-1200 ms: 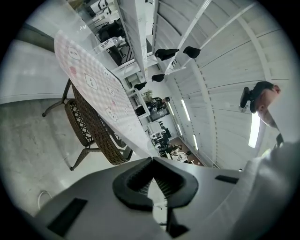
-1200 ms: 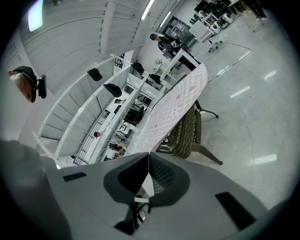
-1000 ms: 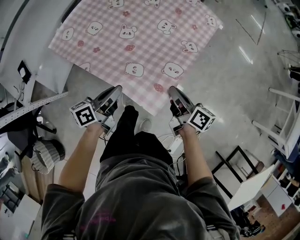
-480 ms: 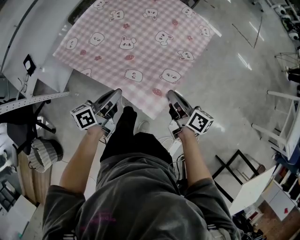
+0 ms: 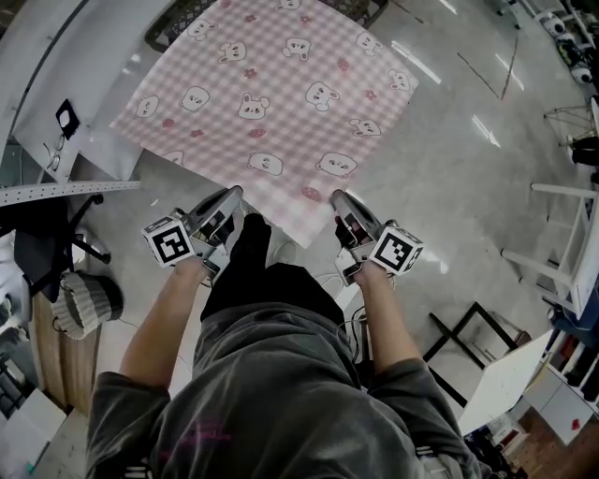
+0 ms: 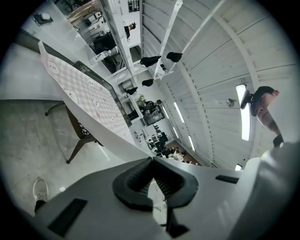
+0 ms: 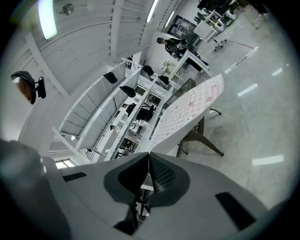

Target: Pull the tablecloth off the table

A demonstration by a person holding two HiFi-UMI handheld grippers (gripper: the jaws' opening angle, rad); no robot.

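The pink checked tablecloth point(image 5: 271, 103) with bear prints hangs stretched out in front of me, its far edge near a wicker piece. My left gripper point(image 5: 229, 198) is shut on its near left corner and my right gripper point(image 5: 339, 200) is shut on its near right corner. The left gripper view shows the cloth point(image 6: 89, 91) edge-on, running into the shut left gripper point(image 6: 152, 159). Likewise, in the right gripper view the cloth point(image 7: 187, 108) leads down into the shut right gripper point(image 7: 148, 153).
Dark wicker furniture point(image 5: 370, 7) point(image 6: 79, 133) point(image 7: 199, 131) stands under the cloth's far end. A white desk point(image 5: 56, 122), a black office chair point(image 5: 47, 248) and a woven stool point(image 5: 84, 304) are at the left. A black frame point(image 5: 459, 327) and white table point(image 5: 505, 374) stand at the right.
Both grippers have drawn back with the cloth in them. The wicker furniture looks smaller and farther in both gripper views, and more of the cloth's far end shows in the head view.
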